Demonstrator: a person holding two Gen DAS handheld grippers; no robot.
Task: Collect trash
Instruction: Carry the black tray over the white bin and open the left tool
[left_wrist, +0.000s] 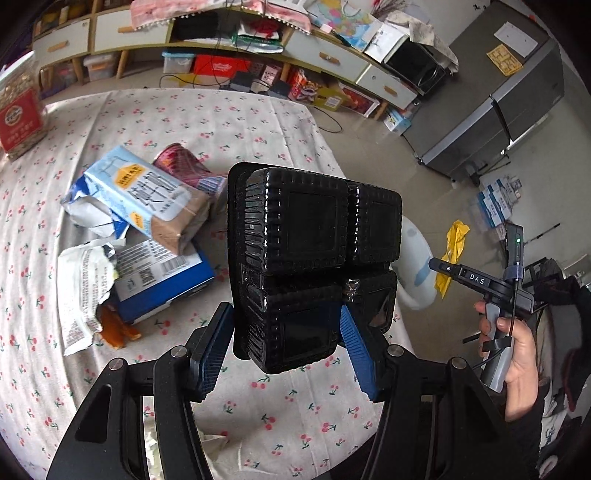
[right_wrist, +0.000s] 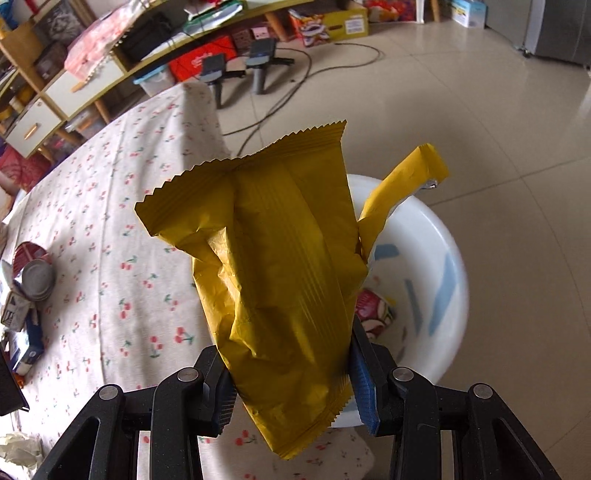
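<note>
Black jaws, blue ribbed pads (left_wrist: 207, 354)

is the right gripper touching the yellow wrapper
Touching. The right wrist view shows the yellow wrapper pinched between the right gripper's fingers, with both pads pressed against its lower part above the white basin.

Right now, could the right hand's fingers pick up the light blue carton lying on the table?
Probably not: the right gripper is shut on a yellow plastic wrapper, leaving no room, and the light blue carton lies across the table.
</note>
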